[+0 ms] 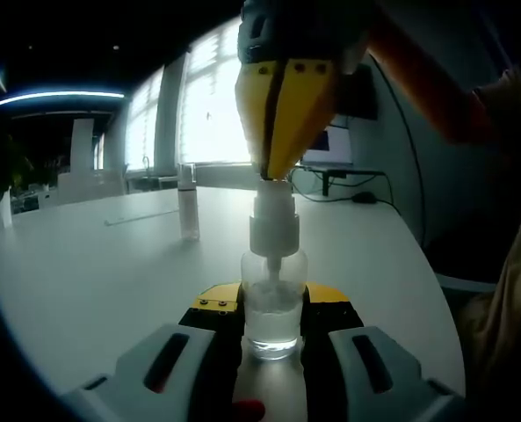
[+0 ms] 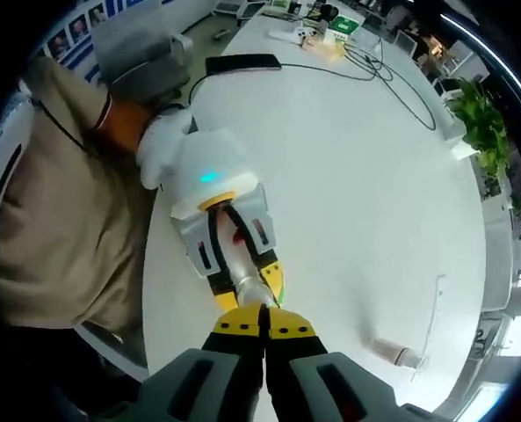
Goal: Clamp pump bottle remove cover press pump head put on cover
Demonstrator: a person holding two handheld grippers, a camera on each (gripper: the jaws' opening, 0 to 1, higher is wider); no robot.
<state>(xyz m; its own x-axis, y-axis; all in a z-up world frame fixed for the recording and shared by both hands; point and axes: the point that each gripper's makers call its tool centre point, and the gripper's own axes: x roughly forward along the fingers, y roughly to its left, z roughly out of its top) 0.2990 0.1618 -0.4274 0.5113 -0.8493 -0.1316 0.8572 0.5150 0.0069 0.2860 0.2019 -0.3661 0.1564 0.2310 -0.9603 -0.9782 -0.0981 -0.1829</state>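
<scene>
Left hand-held gripper, seen in its own view, held the pump bottle between its jaws, which were closed against the clear lower body; the bottle stood upright on the white surface. My right hand-held gripper came down from above, its yellow jaws drawn together to a narrow point and touching the top of the white pump head. I could not tell whether the jaws merely pressed on the head or pinched it.

Count of items: one clamped bottle, one pump head, and one cover, a clear, tall cap standing upright on the surface, well apart from the bottle and to its left in the left gripper view. In the right gripper view the cover appeared lying toward the lower right, near a thin clear strip.

Right gripper view, looking down: my right hand-held gripper had its yellow jaws meeting above the bottle, with the left hand-held gripper beyond it. Surroundings: dark cables trailed across the far surface, a potted plant stood at its edge, and a beige sleeve lay along the left.
</scene>
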